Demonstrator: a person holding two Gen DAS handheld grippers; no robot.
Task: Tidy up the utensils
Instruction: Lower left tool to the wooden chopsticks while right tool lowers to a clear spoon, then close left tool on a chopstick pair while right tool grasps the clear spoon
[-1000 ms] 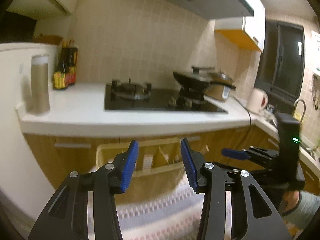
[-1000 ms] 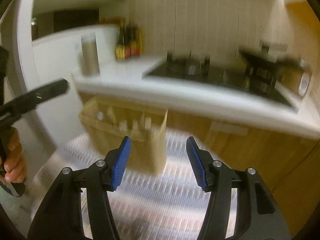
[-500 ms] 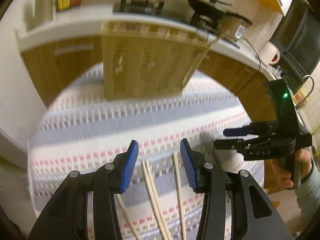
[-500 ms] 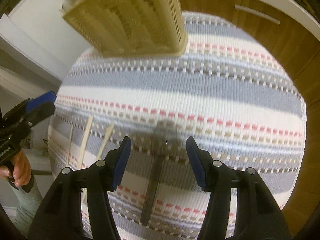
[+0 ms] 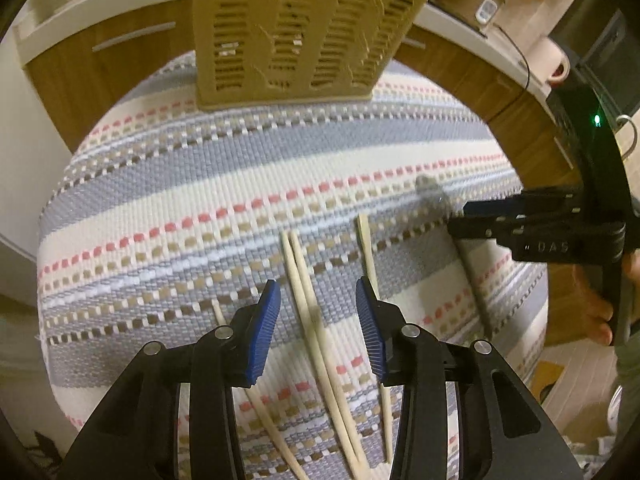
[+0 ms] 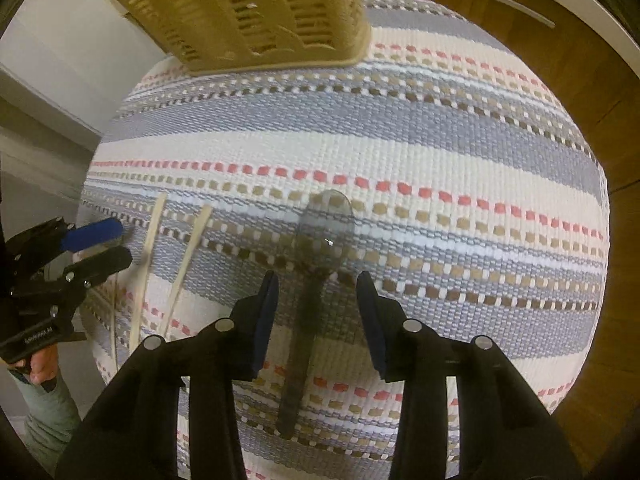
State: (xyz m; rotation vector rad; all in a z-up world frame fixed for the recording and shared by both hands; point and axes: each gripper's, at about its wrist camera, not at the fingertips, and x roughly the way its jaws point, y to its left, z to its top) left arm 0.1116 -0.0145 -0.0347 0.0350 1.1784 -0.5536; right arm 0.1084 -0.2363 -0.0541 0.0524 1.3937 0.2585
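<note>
Several pale wooden chopsticks [image 5: 308,300] lie on a striped woven cloth [image 5: 240,184]. My left gripper [image 5: 318,308] is open and low over them, with two chopsticks between its fingers. A dark metal spoon [image 6: 316,264] lies on the cloth with its bowl pointing away. My right gripper [image 6: 316,304] is open above the spoon's handle, one finger on each side. A tan slotted utensil basket [image 5: 296,28] stands at the far edge of the cloth; it also shows in the right wrist view [image 6: 256,12]. Chopsticks [image 6: 176,256] show at the left of the right wrist view.
The cloth covers a small round table [image 6: 552,380]. Wooden cabinet fronts [image 5: 116,56] and a white counter [image 5: 100,4] lie behind the basket. The right gripper [image 5: 532,228] enters the left wrist view from the right; the left gripper [image 6: 64,264] shows at the right wrist view's left.
Both grippers tilted down from the counter and came low over the cloth. The left is now over the chopsticks and the right over the spoon. Both stayed open.
</note>
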